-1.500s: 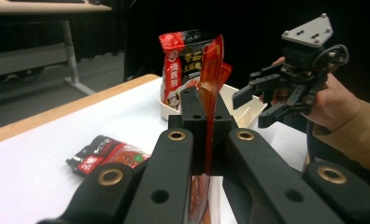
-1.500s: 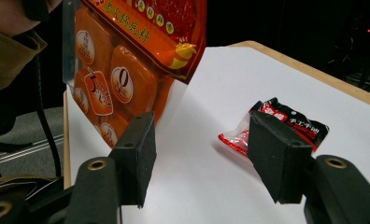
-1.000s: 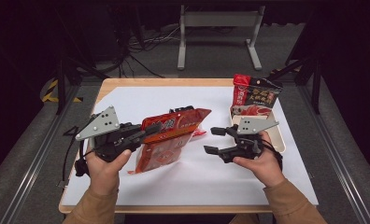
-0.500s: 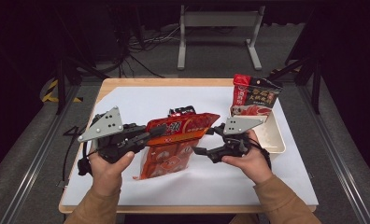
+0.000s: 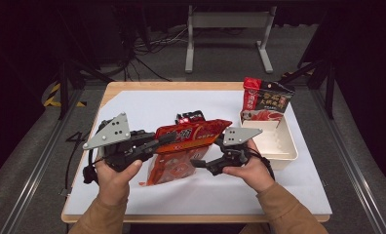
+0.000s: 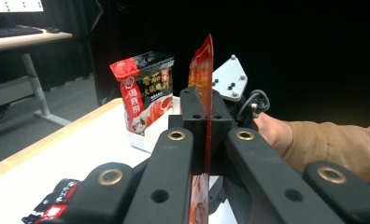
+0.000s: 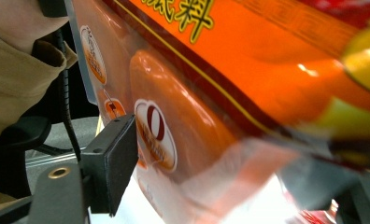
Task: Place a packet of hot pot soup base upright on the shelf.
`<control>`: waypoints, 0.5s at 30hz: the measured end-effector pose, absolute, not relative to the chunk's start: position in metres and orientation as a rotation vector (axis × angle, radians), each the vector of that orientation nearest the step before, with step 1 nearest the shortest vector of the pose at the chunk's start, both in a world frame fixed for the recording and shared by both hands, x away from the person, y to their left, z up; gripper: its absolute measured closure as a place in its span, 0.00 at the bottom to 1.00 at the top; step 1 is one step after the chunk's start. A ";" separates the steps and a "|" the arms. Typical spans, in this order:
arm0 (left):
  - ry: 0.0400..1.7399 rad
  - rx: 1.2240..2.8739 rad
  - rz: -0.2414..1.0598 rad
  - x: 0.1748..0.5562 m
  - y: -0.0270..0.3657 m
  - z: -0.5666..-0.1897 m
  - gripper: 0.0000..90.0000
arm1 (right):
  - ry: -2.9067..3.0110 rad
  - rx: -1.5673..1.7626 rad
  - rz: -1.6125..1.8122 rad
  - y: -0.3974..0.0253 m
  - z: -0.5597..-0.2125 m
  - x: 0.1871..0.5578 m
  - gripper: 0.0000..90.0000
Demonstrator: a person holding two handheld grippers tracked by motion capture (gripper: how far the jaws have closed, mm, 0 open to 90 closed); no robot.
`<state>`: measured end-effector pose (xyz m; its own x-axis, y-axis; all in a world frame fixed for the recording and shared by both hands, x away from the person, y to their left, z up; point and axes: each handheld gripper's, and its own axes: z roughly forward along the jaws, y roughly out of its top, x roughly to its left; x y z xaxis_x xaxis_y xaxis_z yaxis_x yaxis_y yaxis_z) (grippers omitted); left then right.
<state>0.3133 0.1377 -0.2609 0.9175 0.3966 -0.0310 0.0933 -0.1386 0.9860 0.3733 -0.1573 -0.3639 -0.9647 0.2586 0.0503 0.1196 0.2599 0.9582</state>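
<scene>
Left claw (image 6: 206, 140) clamped on red sauce pouch (image 5: 183, 146), held edge-up above the surface (image 5: 147, 105), right claw (image 5: 197, 163) spread wide around its lower edge, not yet closed; white tray (image 5: 279, 151) holds one packet (image 5: 265, 100), transfer pending.

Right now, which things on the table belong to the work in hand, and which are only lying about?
In the work:
- orange-red pouch, lifted off the table
- left gripper, shut on its edge
- right gripper, open beside it

Lying about:
- red-and-black packet standing in the white tray
- small black-and-red packet behind the pouch
</scene>
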 end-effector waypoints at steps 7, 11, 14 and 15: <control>0.370 1.701 0.273 0.312 0.139 -0.260 1.00 | 2.400 0.348 1.868 -0.151 -0.367 0.375 0.29; 0.377 1.701 0.276 0.312 0.140 -0.260 1.00 | 2.426 0.344 1.895 -0.151 -0.368 0.375 0.42; 0.377 1.702 0.283 0.312 0.143 -0.260 1.00 | 2.454 0.323 1.926 -0.153 -0.366 0.373 0.57; 0.379 1.700 0.289 0.312 0.144 -0.260 1.00 | 2.473 0.290 1.928 -0.154 -0.363 0.371 0.66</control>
